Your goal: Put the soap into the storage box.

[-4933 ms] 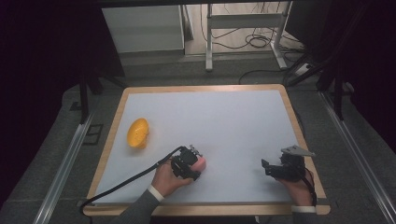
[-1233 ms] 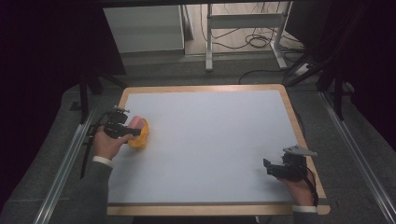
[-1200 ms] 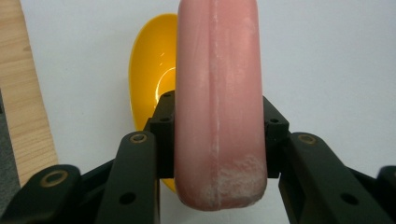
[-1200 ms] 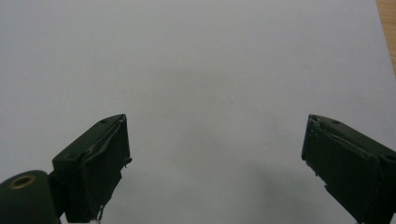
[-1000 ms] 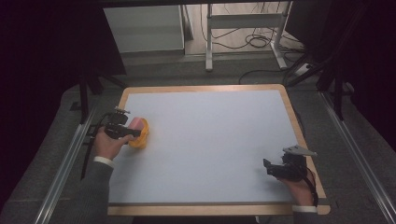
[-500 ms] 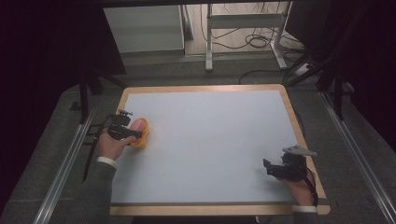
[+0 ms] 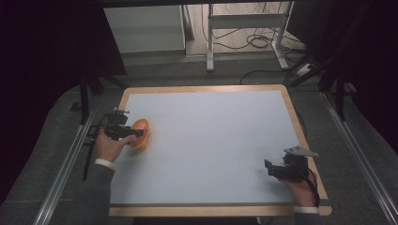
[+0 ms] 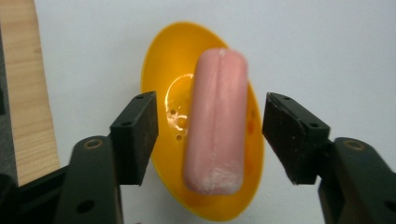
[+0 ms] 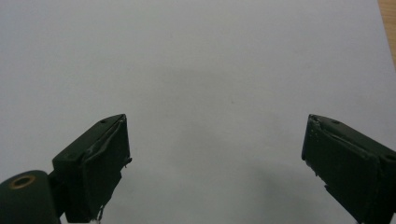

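Pink sausage [image 8: 215, 121] lies in yellow bowl [image 8: 161, 74] — left claw [image 8: 210, 140] just opened, pads clear.

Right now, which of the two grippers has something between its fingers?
The left gripper: a pink sausage on the yellow dish lies between its open fingers. The right gripper has nothing.

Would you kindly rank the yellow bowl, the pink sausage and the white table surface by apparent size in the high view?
1. White table surface
2. Yellow bowl
3. Pink sausage, partly hidden by the left gripper, so less sure
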`<state>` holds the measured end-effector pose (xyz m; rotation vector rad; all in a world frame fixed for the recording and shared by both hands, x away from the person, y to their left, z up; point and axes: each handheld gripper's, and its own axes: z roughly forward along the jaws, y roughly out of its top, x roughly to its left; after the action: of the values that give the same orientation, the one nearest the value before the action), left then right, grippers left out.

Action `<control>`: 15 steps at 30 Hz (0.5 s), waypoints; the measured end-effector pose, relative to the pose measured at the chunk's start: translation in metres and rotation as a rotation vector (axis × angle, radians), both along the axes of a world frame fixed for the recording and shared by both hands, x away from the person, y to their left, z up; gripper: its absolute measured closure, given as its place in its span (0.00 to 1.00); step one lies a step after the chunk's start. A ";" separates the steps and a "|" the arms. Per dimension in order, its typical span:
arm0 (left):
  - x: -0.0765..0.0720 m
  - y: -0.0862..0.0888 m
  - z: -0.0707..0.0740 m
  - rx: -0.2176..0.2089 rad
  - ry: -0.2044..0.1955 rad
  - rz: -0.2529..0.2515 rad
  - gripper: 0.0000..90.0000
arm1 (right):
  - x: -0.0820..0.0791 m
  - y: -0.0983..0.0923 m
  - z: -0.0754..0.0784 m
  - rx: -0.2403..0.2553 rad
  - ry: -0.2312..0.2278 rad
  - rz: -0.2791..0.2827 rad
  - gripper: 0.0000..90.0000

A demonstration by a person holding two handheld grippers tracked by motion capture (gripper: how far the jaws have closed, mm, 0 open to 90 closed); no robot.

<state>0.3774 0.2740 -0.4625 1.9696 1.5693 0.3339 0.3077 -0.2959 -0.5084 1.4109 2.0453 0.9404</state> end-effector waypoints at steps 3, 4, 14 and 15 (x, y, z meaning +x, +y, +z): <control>-0.006 -0.002 0.006 -0.031 -0.034 -0.023 0.36 | 0.000 0.000 0.000 -0.002 0.001 0.000 0.08; -0.009 -0.004 0.008 -0.043 -0.046 -0.040 0.35 | 0.000 0.000 0.000 -0.002 0.001 0.000 0.08; -0.038 -0.029 0.013 -0.075 -0.122 -0.186 0.32 | 0.000 0.000 0.001 -0.002 -0.005 0.005 0.08; -0.040 -0.032 0.012 -0.078 -0.123 -0.197 0.32 | -0.001 0.000 0.001 -0.001 -0.006 0.005 0.08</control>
<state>0.3370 0.2420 -0.4506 1.9835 1.2812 0.3029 0.3072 -0.2956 -0.5078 1.4012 2.0455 0.9449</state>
